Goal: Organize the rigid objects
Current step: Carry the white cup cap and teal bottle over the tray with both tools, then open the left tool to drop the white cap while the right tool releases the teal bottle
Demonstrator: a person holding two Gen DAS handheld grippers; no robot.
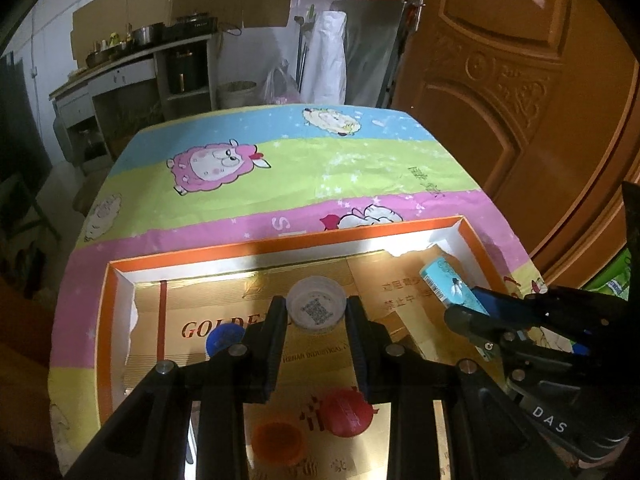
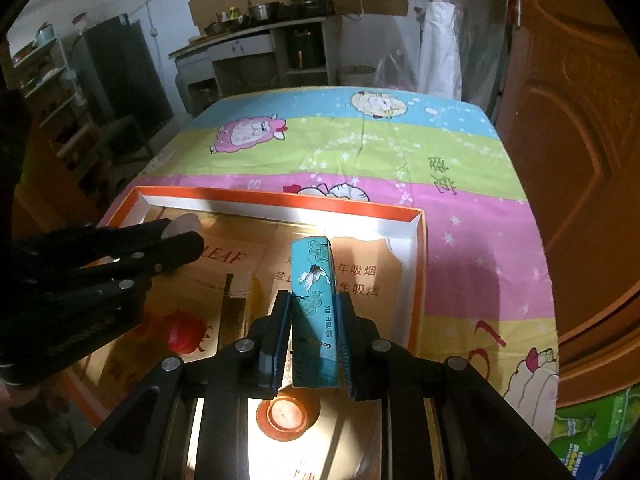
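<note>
My left gripper (image 1: 316, 312) pinching the white cap (image 1: 316, 306) between its fingers | my right gripper (image 2: 314, 312) clamped on the teal box (image 2: 314, 292) | both over the orange-rimmed tray (image 1: 288, 240), red cap (image 1: 346, 412) under my left fingers

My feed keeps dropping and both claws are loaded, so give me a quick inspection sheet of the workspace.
Surface: table under a cartoon sheep cloth; orange-rimmed tray lined with gold cardboard.
Job's things: white cap and teal box held over the tray; red cap, orange cap, blue cap in the tray.
Clutter: nothing seen on the cloth.
Grippers: left claw shut on white cap; right claw shut on teal box.
Cables: nothing seen.
Surroundings: wooden door, kitchen counter with pots.
</note>
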